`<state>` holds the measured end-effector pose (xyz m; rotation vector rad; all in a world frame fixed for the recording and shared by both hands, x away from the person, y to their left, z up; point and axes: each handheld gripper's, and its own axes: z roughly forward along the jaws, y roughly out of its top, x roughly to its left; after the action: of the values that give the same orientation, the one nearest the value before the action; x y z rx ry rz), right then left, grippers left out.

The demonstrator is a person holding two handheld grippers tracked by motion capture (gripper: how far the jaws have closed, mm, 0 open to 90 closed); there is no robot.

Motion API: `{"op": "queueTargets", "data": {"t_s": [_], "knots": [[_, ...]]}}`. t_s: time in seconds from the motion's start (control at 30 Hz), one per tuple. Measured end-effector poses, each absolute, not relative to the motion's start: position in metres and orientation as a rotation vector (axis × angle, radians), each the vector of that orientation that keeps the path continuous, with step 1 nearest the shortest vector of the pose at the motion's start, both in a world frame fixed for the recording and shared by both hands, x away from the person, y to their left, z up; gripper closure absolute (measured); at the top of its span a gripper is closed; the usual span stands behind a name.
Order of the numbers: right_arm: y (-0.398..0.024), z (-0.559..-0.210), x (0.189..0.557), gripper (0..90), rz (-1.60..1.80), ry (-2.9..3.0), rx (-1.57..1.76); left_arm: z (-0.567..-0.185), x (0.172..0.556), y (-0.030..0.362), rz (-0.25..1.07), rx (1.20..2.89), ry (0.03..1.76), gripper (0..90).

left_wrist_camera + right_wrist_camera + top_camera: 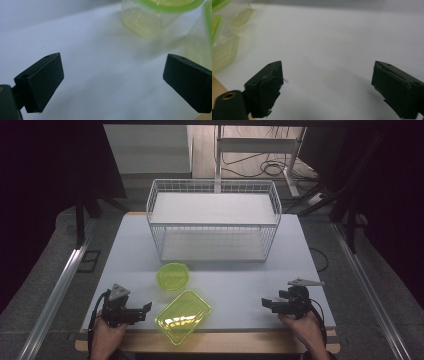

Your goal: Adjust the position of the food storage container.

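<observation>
We hold both grippers low over the near edge of the white table (125,245), jaws wide apart and empty on each side. The left gripper (146,308) points toward the middle of the table, and the rectangular green container (183,316) lies just beyond its fingers (41,82), close but not touching. In the left gripper view, the round green container (155,15) sits farther ahead of the fingertips and slightly to their right, with bare table between the jaws. The right gripper (266,304) points the opposite way, across the table, and both containers are well apart from its fingers (265,90); in the right gripper view they show only faintly, far off to the left of the jaws. Behind everything, well beyond either pair of fingers, stands the white wire basket (214,222).

We judge the main risk to be the containers themselves: they look thin, light and smooth. If the left fingers come in level against the side wall, they could shove the rectangular one along the table instead of straddling its rim. It also lies close to the near edge, so a push could tip it off. A hard pinch could bend the rim and let it spring out.
</observation>
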<state>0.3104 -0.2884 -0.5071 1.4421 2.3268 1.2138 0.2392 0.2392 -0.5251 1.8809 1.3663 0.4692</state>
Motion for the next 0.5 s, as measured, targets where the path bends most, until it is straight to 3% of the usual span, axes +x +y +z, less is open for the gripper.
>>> {"op": "queueTargets", "data": {"t_s": [0.3,0.4,0.5], "knots": [[-0.2851,-0.5068,0.3075,22.1,1.187,2.367,1.400,-0.5236,0.2363,0.2383,0.452,1.880,1.326,4.0],[-0.2835,-0.5078,0.3072,22.6,1.182,2.388,1.396,-0.5230,0.2347,0.2382,0.456,1.889,1.312,9.2],[-0.2819,-0.5082,0.3069,23.5,1.180,2.399,1.387,-0.5195,0.2320,0.2377,0.455,1.891,1.277,25.4]]}}
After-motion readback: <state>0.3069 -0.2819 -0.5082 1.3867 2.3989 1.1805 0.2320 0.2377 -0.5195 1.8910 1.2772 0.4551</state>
